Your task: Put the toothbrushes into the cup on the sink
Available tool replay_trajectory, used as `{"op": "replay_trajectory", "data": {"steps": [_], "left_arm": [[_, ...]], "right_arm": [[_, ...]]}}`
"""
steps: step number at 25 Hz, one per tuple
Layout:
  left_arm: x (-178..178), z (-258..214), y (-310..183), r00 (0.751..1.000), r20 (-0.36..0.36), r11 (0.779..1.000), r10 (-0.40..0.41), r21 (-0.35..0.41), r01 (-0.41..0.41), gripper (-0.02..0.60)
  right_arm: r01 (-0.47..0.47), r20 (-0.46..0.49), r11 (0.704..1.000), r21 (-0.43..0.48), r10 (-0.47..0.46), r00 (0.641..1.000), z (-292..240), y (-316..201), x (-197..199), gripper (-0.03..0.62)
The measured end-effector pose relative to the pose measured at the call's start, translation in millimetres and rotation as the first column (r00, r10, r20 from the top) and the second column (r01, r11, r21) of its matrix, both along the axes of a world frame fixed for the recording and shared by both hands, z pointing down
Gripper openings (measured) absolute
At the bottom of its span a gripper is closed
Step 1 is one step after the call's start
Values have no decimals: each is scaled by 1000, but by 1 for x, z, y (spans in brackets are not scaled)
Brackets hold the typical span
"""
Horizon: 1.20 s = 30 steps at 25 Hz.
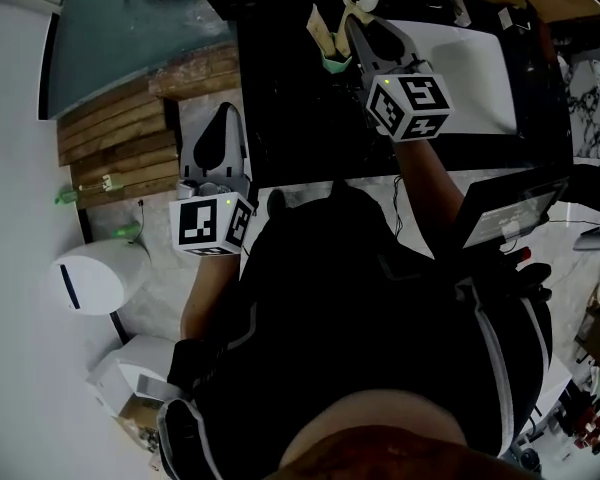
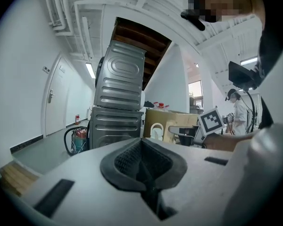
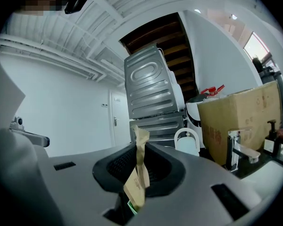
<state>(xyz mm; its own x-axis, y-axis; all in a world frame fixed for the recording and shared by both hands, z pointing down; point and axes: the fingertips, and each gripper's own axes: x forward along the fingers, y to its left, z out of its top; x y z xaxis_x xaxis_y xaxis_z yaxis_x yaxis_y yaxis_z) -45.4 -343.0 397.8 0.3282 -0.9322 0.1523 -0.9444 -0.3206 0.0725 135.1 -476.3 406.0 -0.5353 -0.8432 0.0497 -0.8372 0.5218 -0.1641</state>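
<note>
Toothbrush [image 3: 137,173], in a brown paper wrapper, green end showing at the bottom. It is clamped in my right gripper [image 1: 365,30], left of the sink [image 1: 470,73], over the black counter [image 1: 290,118] that borders it.
- Long axis: near upright in the right gripper view and leaning a little. The crumpled top stands above the jaws and the lower end hangs below them. It lies across the line the gripper points along, not in line with it.

Right gripper: jaws narrow, pressed on the wrapper, pointing roughly level past the sink's left edge.

Left gripper [image 2: 142,166]: jaws together, nothing between them. I hold it close to my body, well left of the sink and farther from it than the right.

Sink: white basin. Its tap [image 3: 238,150] shows to the right of the held toothbrush in the right gripper view, so the basin lies off to the tool's right.

Cup: not surely found. My best candidate is the white container [image 3: 186,142] with a loop handle. It is ahead of the jaws, just right of the toothbrush, between it and the sink's tap. No view shows an open mouth on it, so I cannot confirm it.

Judgement: the right hand is the nearer and is already loaded. The target lies ahead and slightly toward the sink. With the brush hanging lower end down, I expect to carry it over the opening and lower it along its own axis.
</note>
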Motion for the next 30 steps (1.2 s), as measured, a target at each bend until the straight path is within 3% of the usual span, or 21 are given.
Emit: {"op": "replay_trajectory", "data": {"steps": [11,23,30], "left_arm": [[2,6,6,1000,0,1000,7,-18,-7,6],[4,0,2,1000,6,1000,14,-13,-14,6],[10,-8,-3,998,-2,998,57,8,-57,6]], "right_arm": [[-27,-41,997,-75,24,999,47,-6,-2,57],[-11,-82,998,-58,6,997,45,-4,-6,58],[-37,-126,999,-5,37,991,25,-1,3,149]]}}
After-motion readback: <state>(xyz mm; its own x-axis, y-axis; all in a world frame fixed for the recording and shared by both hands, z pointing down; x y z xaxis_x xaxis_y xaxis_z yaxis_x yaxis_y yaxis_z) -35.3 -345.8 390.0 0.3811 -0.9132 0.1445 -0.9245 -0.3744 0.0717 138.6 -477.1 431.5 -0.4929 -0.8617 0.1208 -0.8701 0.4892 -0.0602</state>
